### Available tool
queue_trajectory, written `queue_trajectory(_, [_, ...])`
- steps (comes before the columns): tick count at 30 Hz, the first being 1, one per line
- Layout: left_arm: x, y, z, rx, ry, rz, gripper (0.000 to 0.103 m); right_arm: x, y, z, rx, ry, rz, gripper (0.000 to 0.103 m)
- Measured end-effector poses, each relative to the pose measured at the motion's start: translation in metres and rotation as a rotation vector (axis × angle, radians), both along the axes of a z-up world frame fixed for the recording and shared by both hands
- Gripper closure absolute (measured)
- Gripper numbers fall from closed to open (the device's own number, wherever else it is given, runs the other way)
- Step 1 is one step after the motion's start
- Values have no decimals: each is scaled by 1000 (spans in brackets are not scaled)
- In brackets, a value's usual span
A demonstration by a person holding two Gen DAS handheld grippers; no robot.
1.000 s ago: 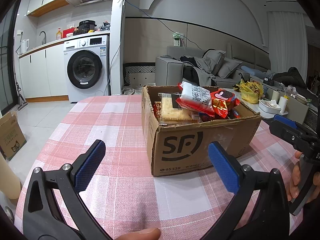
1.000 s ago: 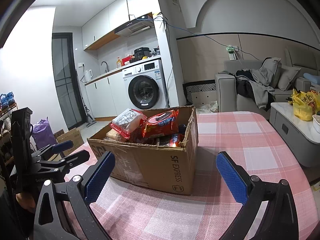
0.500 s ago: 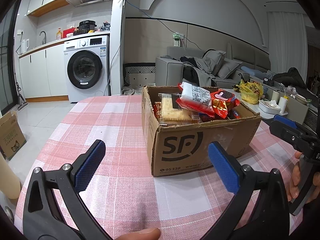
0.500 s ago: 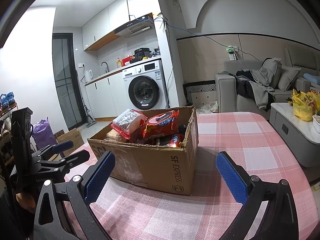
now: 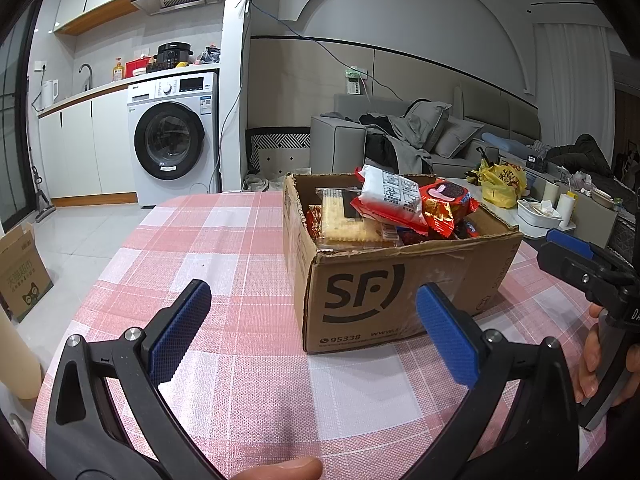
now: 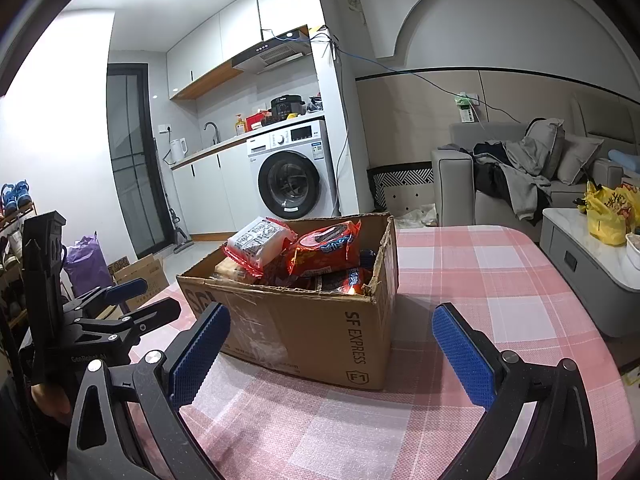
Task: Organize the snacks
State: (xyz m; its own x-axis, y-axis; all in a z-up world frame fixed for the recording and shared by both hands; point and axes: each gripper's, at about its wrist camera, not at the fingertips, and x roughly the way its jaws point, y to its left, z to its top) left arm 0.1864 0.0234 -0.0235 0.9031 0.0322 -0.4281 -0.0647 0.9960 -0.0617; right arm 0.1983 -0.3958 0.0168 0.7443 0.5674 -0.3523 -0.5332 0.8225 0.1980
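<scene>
An open cardboard box (image 5: 384,292) marked SF stands on the pink checked tablecloth (image 5: 224,248). It holds several snack packs: a white and red pack (image 5: 394,196) on top, an orange-red cookie bag (image 5: 446,200) beside it, and a cracker pack (image 5: 346,220). My left gripper (image 5: 312,328) is open and empty, a little in front of the box. My right gripper (image 6: 332,348) is open and empty, facing the box's other side (image 6: 320,332); there the white pack (image 6: 260,242) and the orange bag (image 6: 326,250) show too.
The right gripper shows at the right edge of the left wrist view (image 5: 584,268); the left gripper shows at the left of the right wrist view (image 6: 104,320). A low white table (image 6: 584,256) with a yellow bag (image 6: 610,212) stands beyond the table's right edge.
</scene>
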Motion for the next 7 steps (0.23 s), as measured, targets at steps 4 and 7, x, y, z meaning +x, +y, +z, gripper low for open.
queue_trajectory(4, [-1, -3, 0, 1, -5, -3, 1, 0, 0, 0, 0, 0, 0, 0])
queue_trajectory(7, [-2, -2, 2, 3, -10, -6, 1, 0, 0, 0, 1, 0, -2, 0])
